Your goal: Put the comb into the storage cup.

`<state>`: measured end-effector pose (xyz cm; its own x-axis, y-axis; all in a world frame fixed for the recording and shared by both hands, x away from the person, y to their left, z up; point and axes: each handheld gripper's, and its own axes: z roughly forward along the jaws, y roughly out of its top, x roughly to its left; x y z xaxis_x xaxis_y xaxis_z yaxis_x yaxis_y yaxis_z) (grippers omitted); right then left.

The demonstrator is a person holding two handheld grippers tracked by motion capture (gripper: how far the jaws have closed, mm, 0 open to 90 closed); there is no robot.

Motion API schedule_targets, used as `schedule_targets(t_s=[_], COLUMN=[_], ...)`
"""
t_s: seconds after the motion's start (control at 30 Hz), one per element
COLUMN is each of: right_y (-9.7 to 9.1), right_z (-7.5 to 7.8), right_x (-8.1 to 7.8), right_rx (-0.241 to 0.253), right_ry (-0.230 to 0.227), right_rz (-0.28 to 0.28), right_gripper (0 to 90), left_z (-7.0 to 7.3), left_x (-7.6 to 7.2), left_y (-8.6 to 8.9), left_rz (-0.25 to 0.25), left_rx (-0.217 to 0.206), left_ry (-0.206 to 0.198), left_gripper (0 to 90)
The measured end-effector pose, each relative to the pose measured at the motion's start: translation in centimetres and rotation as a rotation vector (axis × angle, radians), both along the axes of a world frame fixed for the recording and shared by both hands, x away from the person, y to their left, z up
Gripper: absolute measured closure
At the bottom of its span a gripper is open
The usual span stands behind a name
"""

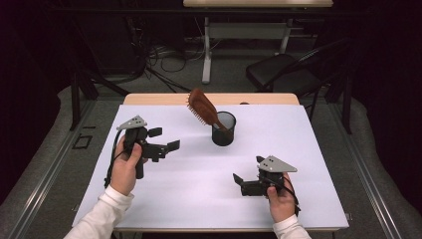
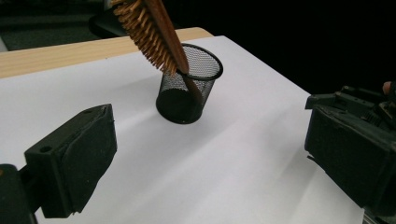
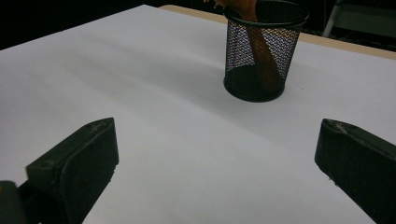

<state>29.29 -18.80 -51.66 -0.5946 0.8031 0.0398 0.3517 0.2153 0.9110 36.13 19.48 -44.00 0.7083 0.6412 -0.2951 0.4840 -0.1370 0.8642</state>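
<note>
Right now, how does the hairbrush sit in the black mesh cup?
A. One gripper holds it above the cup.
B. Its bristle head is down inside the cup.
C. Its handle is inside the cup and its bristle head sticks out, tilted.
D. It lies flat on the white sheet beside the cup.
C: the hairbrush has its handle down in the mesh cup, its head leaning out over the rim.

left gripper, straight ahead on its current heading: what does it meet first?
Probably the black mesh cup, which holds the wooden hairbrush leaning out of it. The left gripper is open, with bare white table cover between. Depth is unclear; it might pass just beside the cup.
</note>
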Motion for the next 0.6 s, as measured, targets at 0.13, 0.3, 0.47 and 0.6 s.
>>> schedule_targets(t_s=[0.13,0.3,0.47,0.6], right_y=[-0.2,-0.3,-0.8,-1.5], right_z=[0.2,0.9,1.5,1.3], right_x=[-0.1,-0.4,-1.2,-1.7], right_rx=[0.000,-0.001,-0.004,-0.021], right_ry=[0.003,0.003,0.000,0.009], right_rz=[-0.004,0.003,0.010,0.002], right_gripper=[0.0,0.0,0.0,0.0], left_z=[-0.6,-1.5,-2.4,-3.2], left_x=[-0.7,-1.6,-2.8,-3.6], left_y=[0.8,1.8,2.7,3.3], left_rz=[0.003,0.026,0.043,0.048], left_rx=[-0.002,0.010,0.017,0.010], left_ry=[0.000,0.006,0.001,0.007], left_gripper=[2.4,3.9,3.8,3.9])
